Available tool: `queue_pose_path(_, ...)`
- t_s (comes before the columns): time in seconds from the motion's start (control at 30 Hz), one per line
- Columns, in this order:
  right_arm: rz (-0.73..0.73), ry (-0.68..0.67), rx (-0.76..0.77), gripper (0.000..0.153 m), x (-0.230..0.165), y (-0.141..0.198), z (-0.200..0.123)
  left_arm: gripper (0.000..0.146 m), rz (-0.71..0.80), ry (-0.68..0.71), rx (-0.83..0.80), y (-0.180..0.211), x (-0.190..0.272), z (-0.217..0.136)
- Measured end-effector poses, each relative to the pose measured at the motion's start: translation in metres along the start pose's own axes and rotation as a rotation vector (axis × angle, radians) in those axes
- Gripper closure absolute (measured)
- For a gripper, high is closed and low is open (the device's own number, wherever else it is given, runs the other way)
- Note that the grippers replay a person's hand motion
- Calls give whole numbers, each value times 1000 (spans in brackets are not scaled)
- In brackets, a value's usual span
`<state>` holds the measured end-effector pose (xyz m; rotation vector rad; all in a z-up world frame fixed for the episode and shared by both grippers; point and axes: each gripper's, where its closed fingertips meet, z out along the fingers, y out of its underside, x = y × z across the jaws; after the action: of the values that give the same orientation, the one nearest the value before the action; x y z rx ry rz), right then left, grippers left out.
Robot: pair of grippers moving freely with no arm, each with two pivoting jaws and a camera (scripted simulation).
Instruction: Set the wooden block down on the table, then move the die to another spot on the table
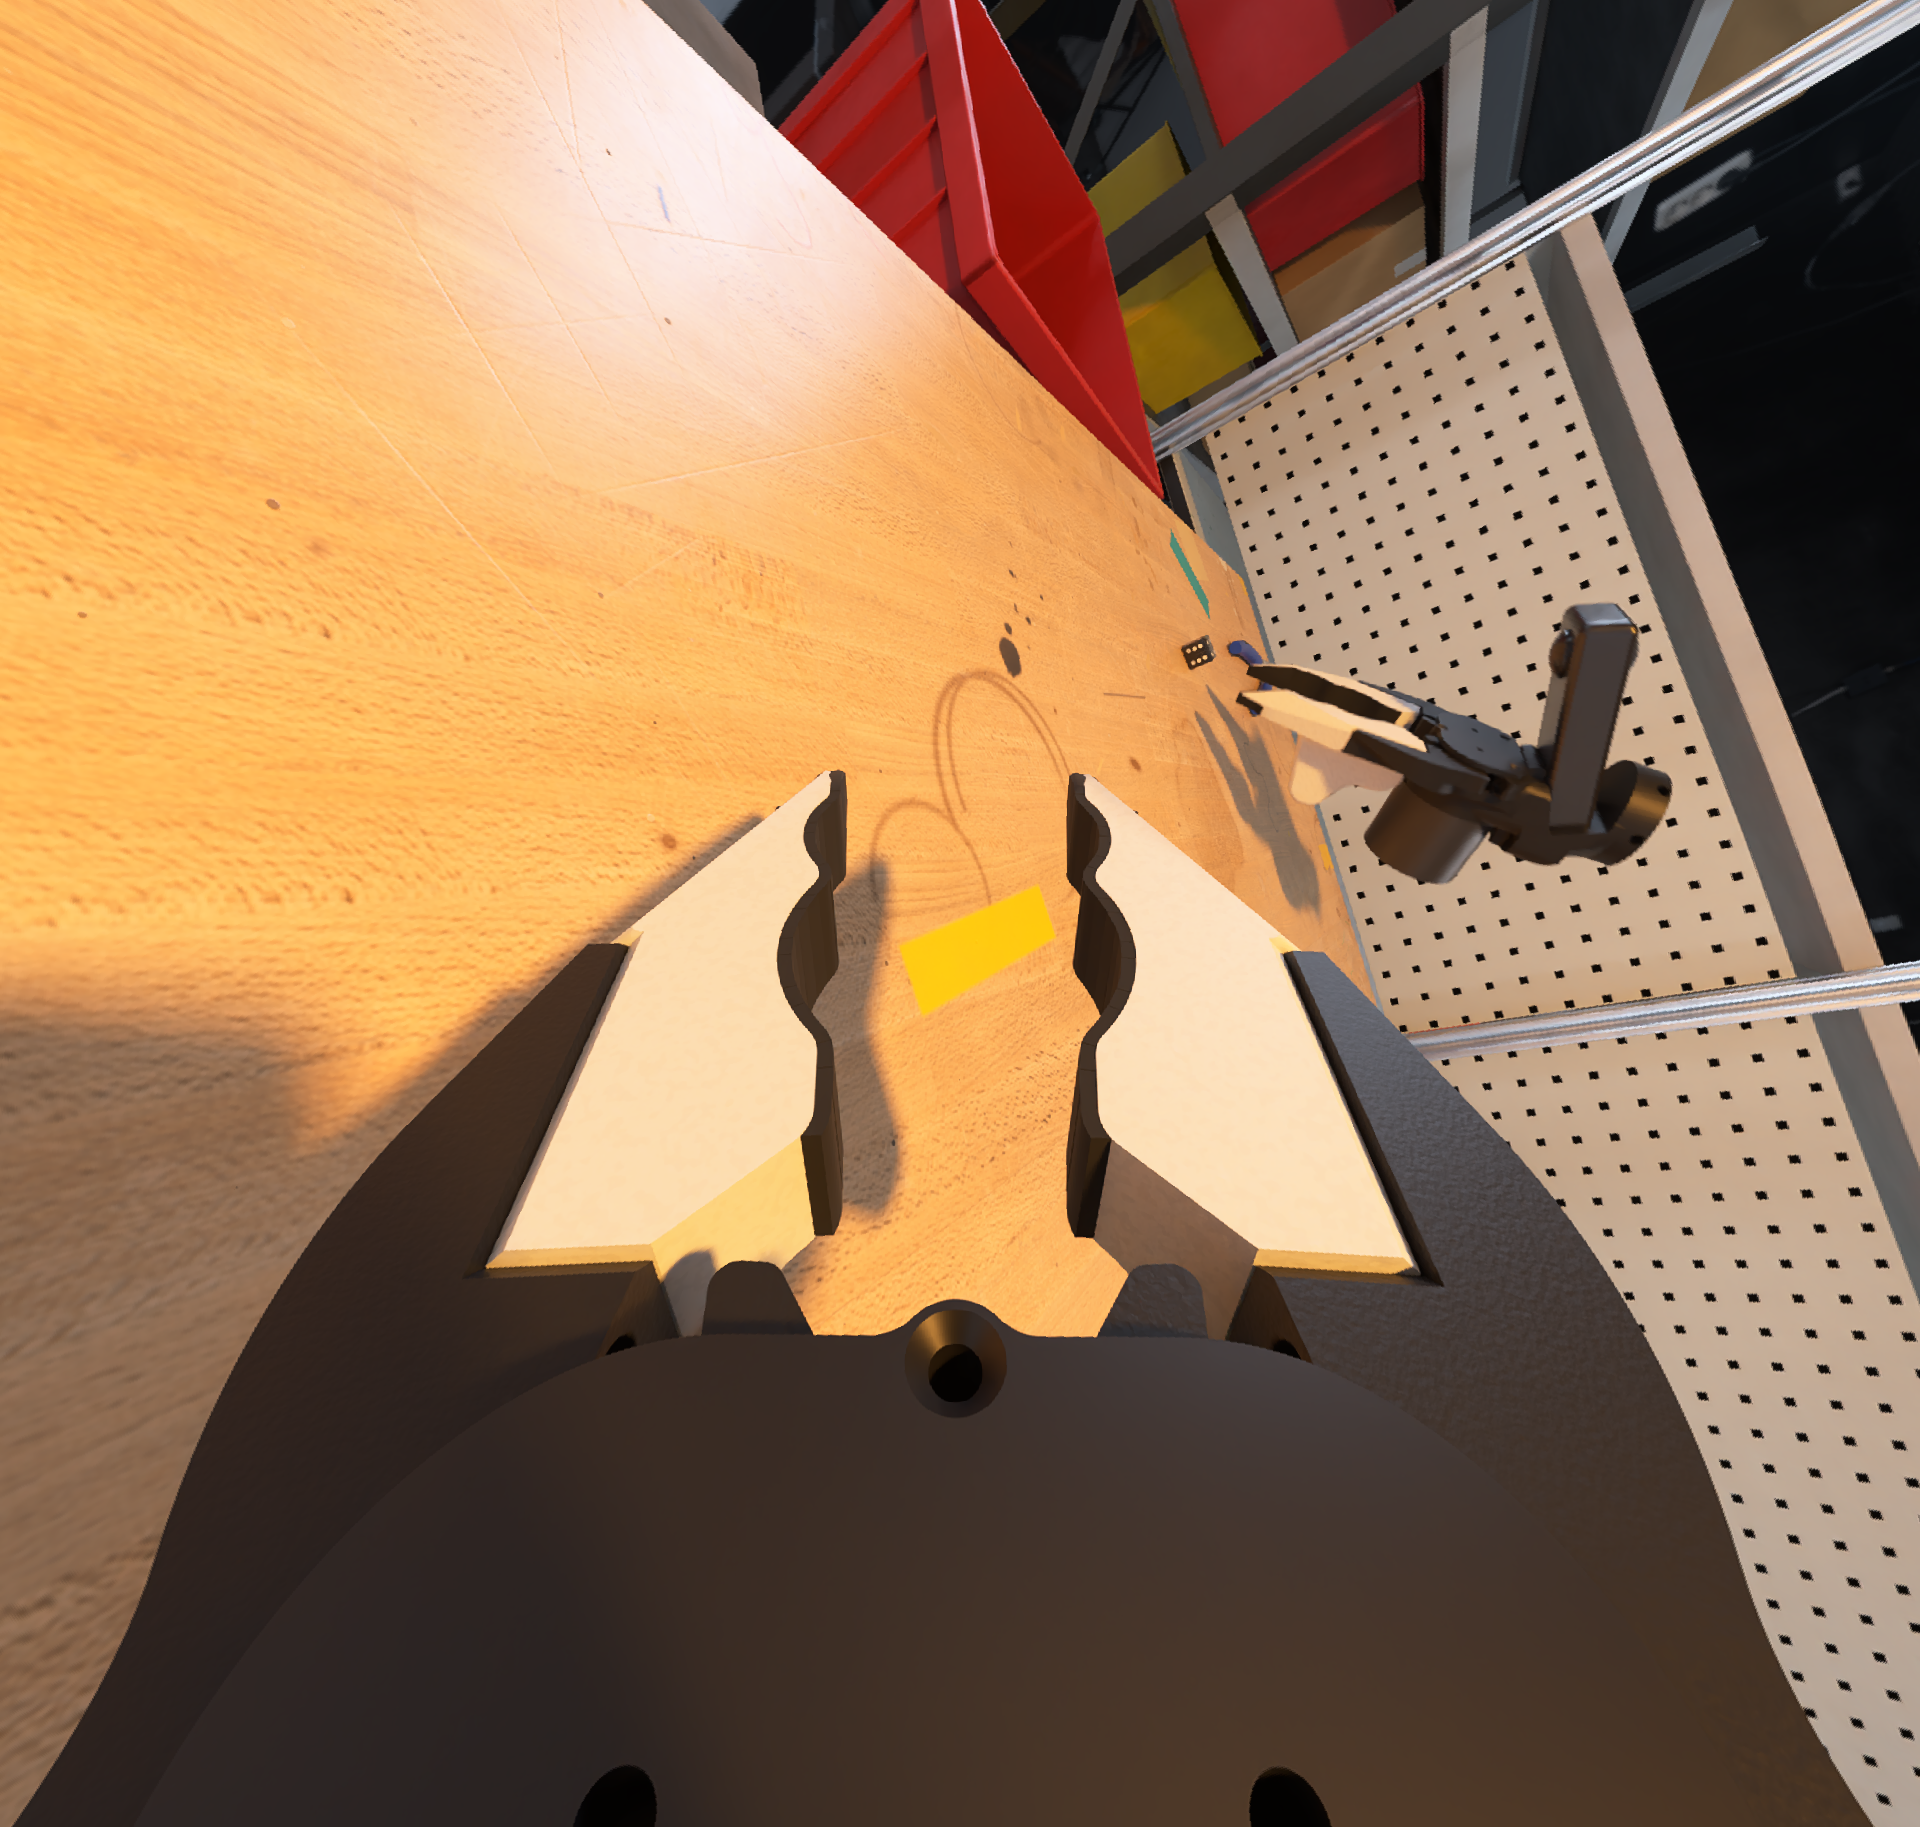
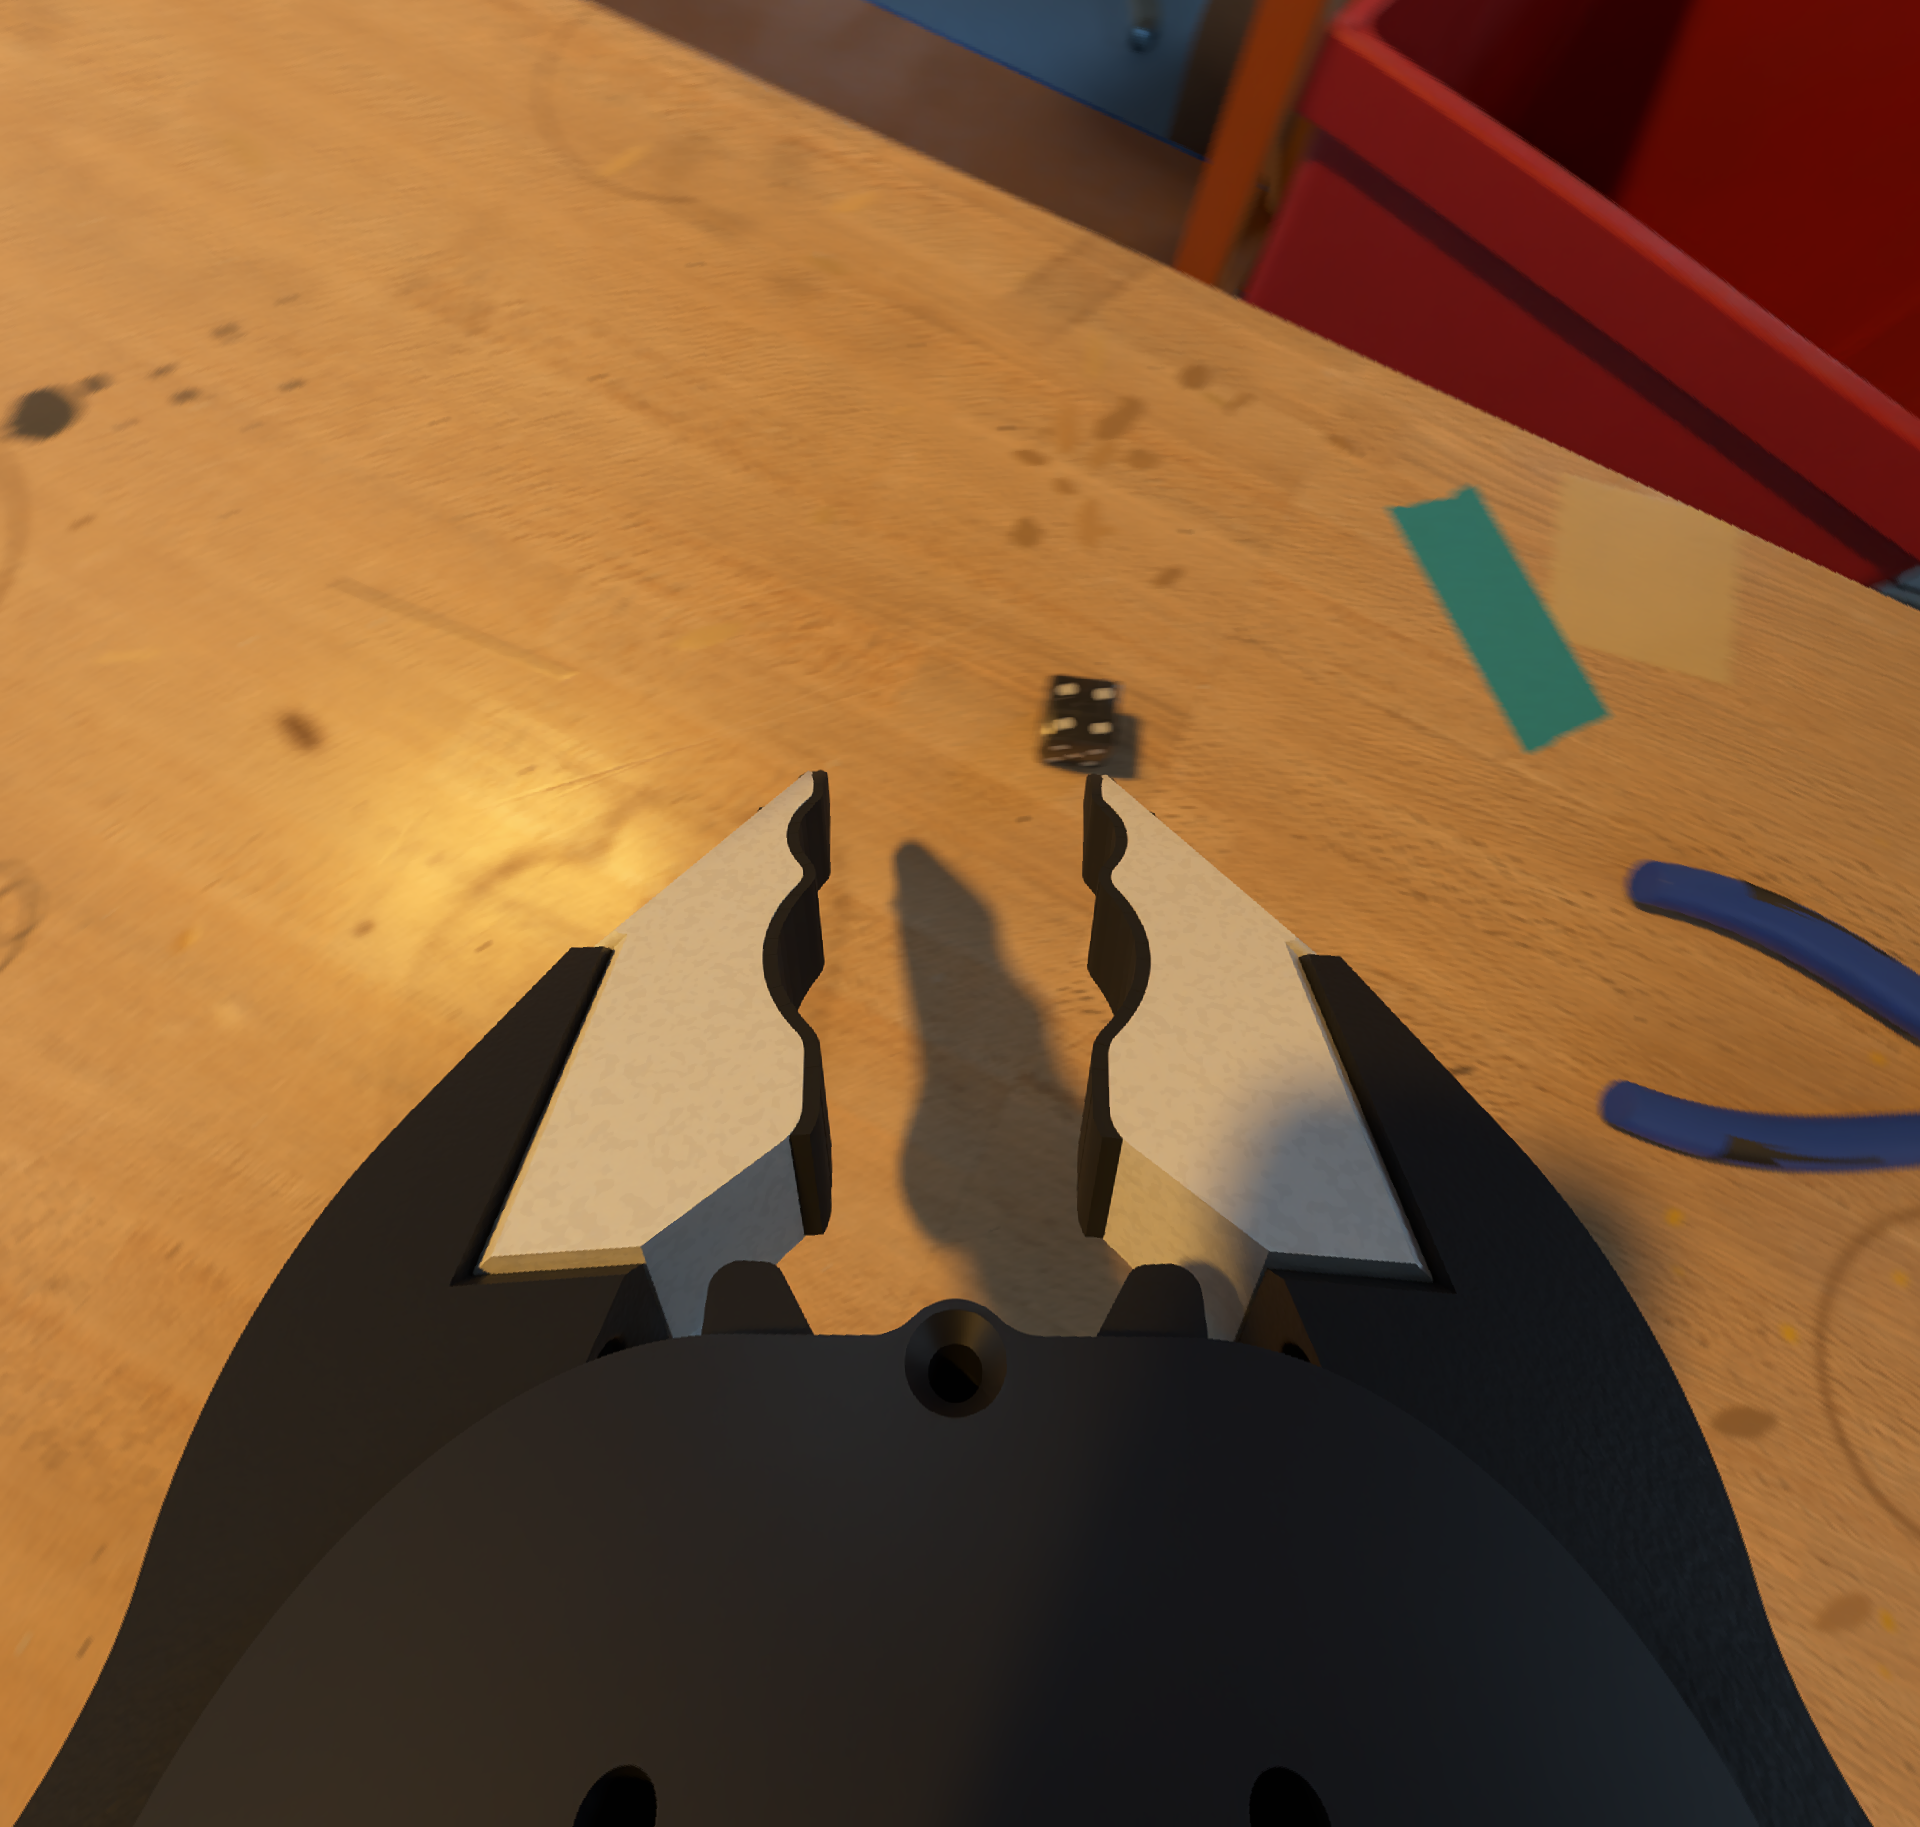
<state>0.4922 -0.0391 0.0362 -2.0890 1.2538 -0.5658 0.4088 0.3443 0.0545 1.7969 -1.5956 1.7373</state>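
Note:
The die (image 2: pixel 1083 723) is small and dark with pale pips. It lies on the wooden table (image 2: pixel 520 530) just beyond my right gripper's right fingertip, apart from it. My right gripper (image 2: pixel 956 790) is open and empty, low over the table. In the left wrist view the die (image 1: pixel 1197 652) lies far off near the table's edge, with the right gripper (image 1: pixel 1247 690) beside it. My left gripper (image 1: pixel 956 790) is open and empty above the table. I see no wooden block in either view.
A yellow tape patch (image 1: pixel 977 946) lies on the table under the left gripper. A teal tape strip (image 2: pixel 1496 619) and blue-handled pliers (image 2: pixel 1766 946) lie right of the die. A red bin (image 1: pixel 997 219) and a white pegboard (image 1: pixel 1507 582) stand past the table's edge.

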Motion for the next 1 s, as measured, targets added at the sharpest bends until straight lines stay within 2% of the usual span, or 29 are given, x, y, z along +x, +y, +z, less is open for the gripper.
queue_pose_path(0.17, 86, 109, -32, 107, 35, -5, 14, 104, -3, 4, 0, 0, 0, 0)
queue_pose_path(0.27, 116, 101, -48, 113, 33, -7, 23, 104, -9, 7, 2, -1, 0, 0)
queue_pose_path(0.43, 85, 101, -90, 121, 30, -4, 35, 104, -16, 15, 0, -1, 0, 0)
queue_pose_path(0.7, 122, 42, -76, 128, 30, 1, 37, 104, -22, 21, -1, 0, 1, 0)
queue_pose_path(0.8, 113, 18, -70, 136, 27, 1, 38, 104, -23, 21, 0, -1, 1, 0)
queue_pose_path(1.0, 112, 2, -56, 136, 28, 1, 37, 104, -21, 19, 1, -1, 0, 0)
